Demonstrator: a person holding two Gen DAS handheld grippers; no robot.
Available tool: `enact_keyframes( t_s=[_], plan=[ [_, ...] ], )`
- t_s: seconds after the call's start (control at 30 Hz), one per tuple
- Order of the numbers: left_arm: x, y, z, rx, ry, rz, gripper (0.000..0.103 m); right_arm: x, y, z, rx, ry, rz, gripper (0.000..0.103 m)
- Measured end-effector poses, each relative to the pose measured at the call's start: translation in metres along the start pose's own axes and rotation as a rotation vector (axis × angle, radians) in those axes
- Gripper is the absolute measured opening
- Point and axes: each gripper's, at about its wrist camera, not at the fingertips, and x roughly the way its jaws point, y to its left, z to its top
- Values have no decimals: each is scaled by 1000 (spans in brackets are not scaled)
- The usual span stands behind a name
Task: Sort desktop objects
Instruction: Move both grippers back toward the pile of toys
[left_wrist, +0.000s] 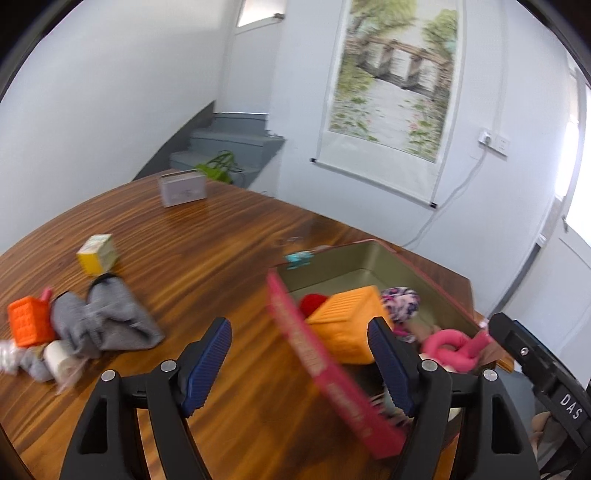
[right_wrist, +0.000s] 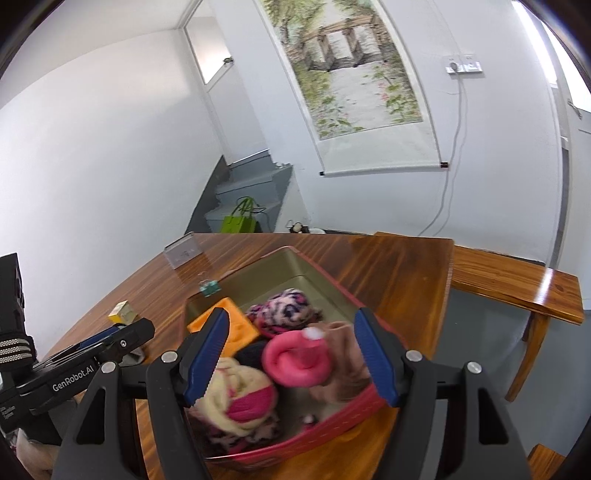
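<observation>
A red tin box (left_wrist: 295, 332) with a gold inside stands on the wooden table (left_wrist: 221, 236). It holds an orange block (left_wrist: 347, 317), a pink rolled sock (right_wrist: 295, 362), a patterned sock ball (right_wrist: 284, 310) and a cream and pink bundle (right_wrist: 240, 398). My left gripper (left_wrist: 303, 354) is open and empty over the box's near left wall. My right gripper (right_wrist: 291, 354) is open and empty just above the pink sock. Left on the table lie a grey cloth (left_wrist: 107, 321), an orange block (left_wrist: 29, 325), a white roll (left_wrist: 59, 358) and a yellow cube (left_wrist: 96, 254).
A grey card box (left_wrist: 183, 187) stands at the table's far side. A small teal clip (left_wrist: 297, 257) lies behind the tin. A wooden bench (right_wrist: 517, 284) stands to the right of the table. Stairs and a green bag (right_wrist: 239, 221) are beyond.
</observation>
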Motion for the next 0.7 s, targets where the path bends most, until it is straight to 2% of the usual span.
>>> enact_keyframes(
  t_s=[0.37, 0.57, 0.7],
  plan=[
    [-47, 123, -31, -187, -11, 202, 78, 4, 73, -14, -97, 6, 123, 78],
    [-82, 197, -53, -257, -37, 360, 78, 17, 119, -28, -154, 57, 198, 79],
    [-100, 243, -66, -335, -38, 424, 78, 31, 151, -38, -197, 103, 236, 79]
  ],
)
